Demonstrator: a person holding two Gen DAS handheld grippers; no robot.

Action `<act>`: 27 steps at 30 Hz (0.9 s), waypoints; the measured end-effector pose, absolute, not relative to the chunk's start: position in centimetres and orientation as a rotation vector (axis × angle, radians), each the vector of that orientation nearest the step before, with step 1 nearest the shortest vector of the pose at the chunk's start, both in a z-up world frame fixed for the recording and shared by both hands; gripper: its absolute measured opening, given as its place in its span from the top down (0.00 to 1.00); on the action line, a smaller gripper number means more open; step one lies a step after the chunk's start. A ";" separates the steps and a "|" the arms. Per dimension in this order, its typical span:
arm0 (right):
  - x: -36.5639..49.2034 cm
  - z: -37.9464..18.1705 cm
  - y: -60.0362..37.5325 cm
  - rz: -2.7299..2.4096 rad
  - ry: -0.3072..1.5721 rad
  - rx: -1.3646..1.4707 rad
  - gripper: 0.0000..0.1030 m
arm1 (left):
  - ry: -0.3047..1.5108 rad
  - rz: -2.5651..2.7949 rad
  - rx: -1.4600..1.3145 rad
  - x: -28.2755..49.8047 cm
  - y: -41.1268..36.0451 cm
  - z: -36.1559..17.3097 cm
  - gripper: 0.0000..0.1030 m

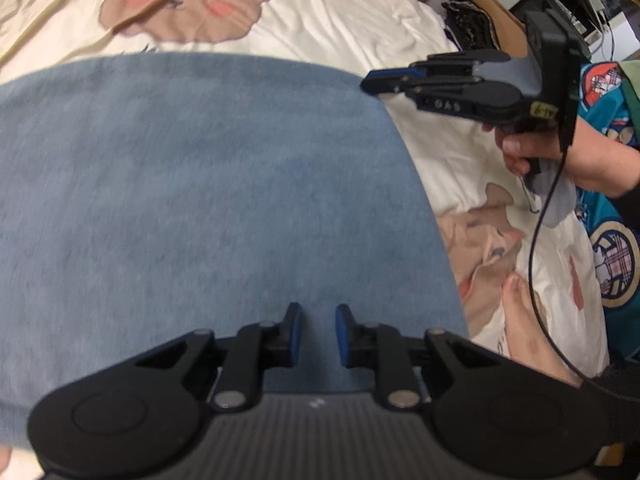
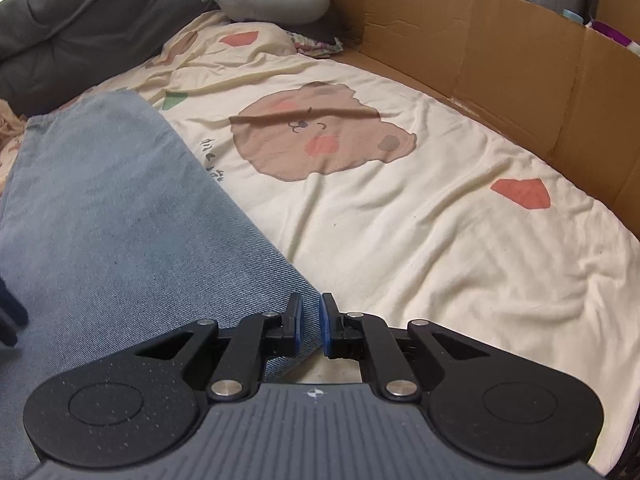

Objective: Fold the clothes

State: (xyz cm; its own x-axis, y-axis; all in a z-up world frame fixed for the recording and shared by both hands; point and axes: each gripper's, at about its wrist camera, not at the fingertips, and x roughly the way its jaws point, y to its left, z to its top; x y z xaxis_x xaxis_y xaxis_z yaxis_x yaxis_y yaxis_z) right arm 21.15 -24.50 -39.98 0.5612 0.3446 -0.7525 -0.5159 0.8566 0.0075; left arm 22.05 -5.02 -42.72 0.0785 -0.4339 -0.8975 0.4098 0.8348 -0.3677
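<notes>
The blue denim garment [image 2: 120, 216] lies flat on the bed [image 2: 400, 240], long axis running away from the right gripper [image 2: 311, 328]. That gripper sits at the garment's near right edge, jaws slightly apart, holding nothing. The left gripper [image 1: 317, 332] hovers over the cloth's middle, jaws apart and empty. The right gripper is nearer an edge.

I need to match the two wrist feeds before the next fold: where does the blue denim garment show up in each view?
Left wrist view: the blue denim garment fills the left and centre, under the left gripper.
Right wrist view: it runs along the left side, its edge reaching the right gripper.
Shared landmark: the cream bear-print bedsheet under the garment.
</notes>
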 end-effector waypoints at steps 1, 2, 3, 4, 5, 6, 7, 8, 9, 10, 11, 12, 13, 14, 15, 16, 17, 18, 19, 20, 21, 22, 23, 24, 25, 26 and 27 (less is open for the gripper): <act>20.9 -39.7 -24.6 0.516 0.827 -0.221 0.87 | 1.357 -0.629 -0.024 21.9 -4.8 -42.6 0.82; 20.6 -39.4 -24.6 0.523 0.822 -0.219 0.87 | 1.363 -0.625 -0.029 21.8 -4.5 -42.6 0.82; 20.2 -39.1 -24.6 0.533 0.817 -0.216 0.87 | 1.367 -0.624 -0.032 21.7 -4.3 -42.6 0.82; 19.9 -38.8 -24.5 0.545 0.814 -0.212 0.87 | 1.370 -0.623 -0.034 21.6 -4.0 -42.6 0.82; 19.5 -38.6 -24.4 0.556 0.811 -0.212 0.87 | 1.373 -0.623 -0.034 21.5 -3.8 -42.6 0.82; 19.0 -38.4 -24.2 0.566 0.809 -0.214 0.87 | 1.378 -0.622 -0.035 21.4 -3.7 -42.6 0.82; 18.6 -38.4 -24.1 0.577 0.815 -0.215 0.87 | 1.384 -0.624 -0.038 21.3 -3.5 -42.6 0.83; 18.1 -38.5 -23.9 0.589 0.823 -0.216 0.87 | 1.391 -0.625 -0.042 21.2 -3.4 -42.7 0.83; 17.6 -38.5 -23.7 0.601 0.832 -0.217 0.87 | 1.399 -0.629 -0.042 21.0 -3.3 -42.8 0.83; 17.2 -38.6 -23.5 0.613 0.841 -0.218 0.87 | 1.407 -0.632 -0.041 20.8 -3.1 -42.9 0.83; 16.7 -38.6 -23.3 0.625 0.849 -0.219 0.87 | 1.416 -0.632 -0.038 20.7 -3.0 -43.0 0.83; 16.2 -38.7 -23.1 0.638 0.858 -0.220 0.87 | 1.424 -0.631 -0.035 20.6 -2.9 -43.2 0.84; 15.7 -38.7 -22.9 0.650 0.867 -0.221 0.87 | 1.428 -0.627 -0.029 20.4 -2.8 -43.3 0.87; 15.3 -38.8 -22.7 0.662 0.875 -0.222 0.87 | 1.432 -0.622 -0.026 20.3 -2.7 -43.4 0.87; 14.8 -38.8 -22.5 0.674 0.884 -0.223 0.87 | 1.442 -0.621 -0.026 20.2 -2.6 -43.6 0.87; 14.3 -39.0 -22.3 0.686 0.895 -0.223 0.87 | 1.454 -0.621 -0.027 20.2 -2.5 -43.7 0.87; 13.9 -39.1 -22.1 0.699 0.903 -0.227 0.88 | 1.465 -0.620 -0.028 20.1 -2.3 -43.8 0.87; 13.4 -39.3 -22.0 0.712 0.911 -0.232 0.88 | 1.480 -0.622 -0.021 20.1 -2.2 -43.8 0.87; 12.9 -39.4 -21.8 0.726 0.916 -0.239 0.88 | 1.492 -0.625 -0.017 20.1 -2.0 -43.8 0.87; 12.5 -39.4 -21.6 0.740 0.920 -0.246 0.88 | 1.501 -0.630 -0.020 20.2 -1.8 -43.7 0.87; 12.1 -39.5 -21.5 0.754 0.925 -0.253 0.88 | 1.508 -0.636 -0.031 20.3 -1.6 -43.7 0.87; 11.8 -39.4 -21.4 0.766 0.928 -0.258 0.88 | 1.515 -0.642 -0.042 20.4 -1.3 -43.6 0.87; 11.5 -39.4 -21.3 0.777 0.933 -0.267 0.88 | 1.523 -0.649 -0.044 20.5 -1.1 -43.6 0.87; 11.1 -39.4 -21.2 0.787 0.939 -0.278 0.88 | 1.528 -0.654 -0.039 20.6 -1.0 -43.5 0.87; 10.9 -39.3 -21.1 0.799 0.943 -0.286 0.89 | 1.534 -0.659 -0.036 20.7 -0.9 -43.5 0.87; 10.6 -39.3 -21.1 0.813 0.947 -0.292 0.89 | 1.539 -0.661 -0.039 20.8 -0.8 -43.5 0.87; 10.4 -39.2 -21.0 0.824 0.950 -0.296 0.89 | 1.543 -0.663 -0.043 20.8 -0.7 -43.6 0.87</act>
